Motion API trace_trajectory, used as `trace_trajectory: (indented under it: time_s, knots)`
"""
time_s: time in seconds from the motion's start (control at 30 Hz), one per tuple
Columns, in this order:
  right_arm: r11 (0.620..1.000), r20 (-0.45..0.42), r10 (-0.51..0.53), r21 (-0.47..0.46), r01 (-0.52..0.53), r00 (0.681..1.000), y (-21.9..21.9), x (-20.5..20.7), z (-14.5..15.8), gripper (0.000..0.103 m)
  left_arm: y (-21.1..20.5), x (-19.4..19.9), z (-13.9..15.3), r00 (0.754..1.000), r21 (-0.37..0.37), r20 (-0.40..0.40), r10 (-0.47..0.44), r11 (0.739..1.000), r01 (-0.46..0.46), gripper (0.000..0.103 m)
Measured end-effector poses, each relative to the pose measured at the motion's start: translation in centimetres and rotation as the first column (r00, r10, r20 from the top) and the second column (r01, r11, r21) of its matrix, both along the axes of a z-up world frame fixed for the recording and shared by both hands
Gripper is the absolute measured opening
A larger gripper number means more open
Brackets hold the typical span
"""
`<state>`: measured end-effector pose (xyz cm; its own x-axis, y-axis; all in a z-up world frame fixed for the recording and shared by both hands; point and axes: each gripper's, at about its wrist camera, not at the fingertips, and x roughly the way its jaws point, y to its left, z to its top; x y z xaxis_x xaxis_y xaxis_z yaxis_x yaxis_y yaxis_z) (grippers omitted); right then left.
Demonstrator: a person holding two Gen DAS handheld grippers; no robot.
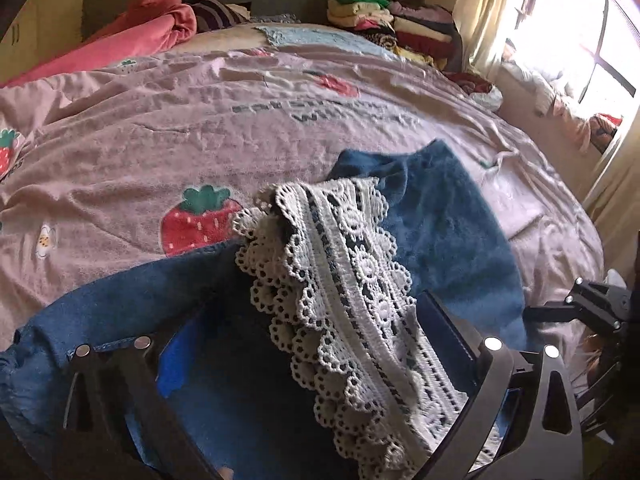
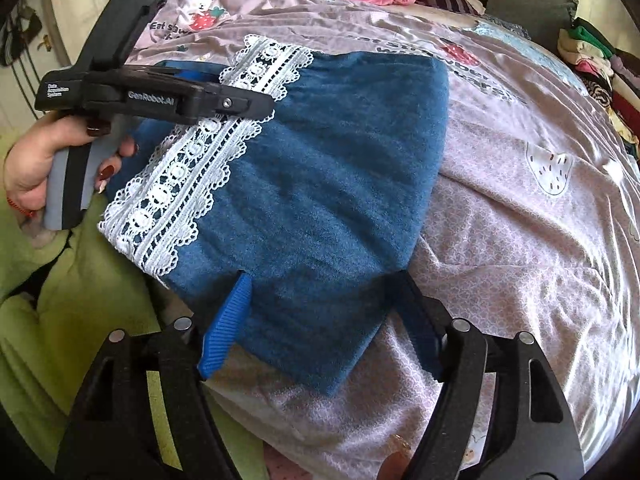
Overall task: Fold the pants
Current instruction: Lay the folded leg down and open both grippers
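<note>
Item: blue pants (image 2: 320,184) with white lace trim (image 2: 188,184), folded, laid on the bed (image 2: 520,220).
Left gripper (image 1: 316,344): jaws spread wide over the lace, nothing clamped. Right gripper (image 2: 320,308): jaws apart, straddling the near corner of the pants.

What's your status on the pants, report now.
Left gripper open over the lace trim. Right gripper open, straddling the blue pants edge. Pants folded on the bedspread. Nothing in the way.
</note>
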<state>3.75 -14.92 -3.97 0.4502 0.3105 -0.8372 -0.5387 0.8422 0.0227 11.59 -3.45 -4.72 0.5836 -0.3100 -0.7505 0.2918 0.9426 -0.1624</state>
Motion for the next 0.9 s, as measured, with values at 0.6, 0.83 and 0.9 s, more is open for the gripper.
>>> trace_trajectory:
  time_s: [0.6,0.83,0.9]
  knots:
    - [0.991,0.132,-0.032,0.133,0.014,0.991,0.3,-0.7,6.7,0.086,6.3,-6.7,6.8,0.982,-0.088,0.06,0.18,0.981,-0.175,0.098]
    - [0.988,0.178,-0.006,0.15,-0.021,0.984,1.8,-1.3,8.9,0.088,8.0,-9.4,7.7,0.976,-0.062,0.079,0.203,0.978,-0.198,0.098]
    - [0.988,0.187,0.004,0.151,-0.032,0.982,2.2,-1.5,9.4,0.089,8.7,-10.0,7.8,0.973,-0.06,0.073,0.217,0.975,-0.213,0.098]
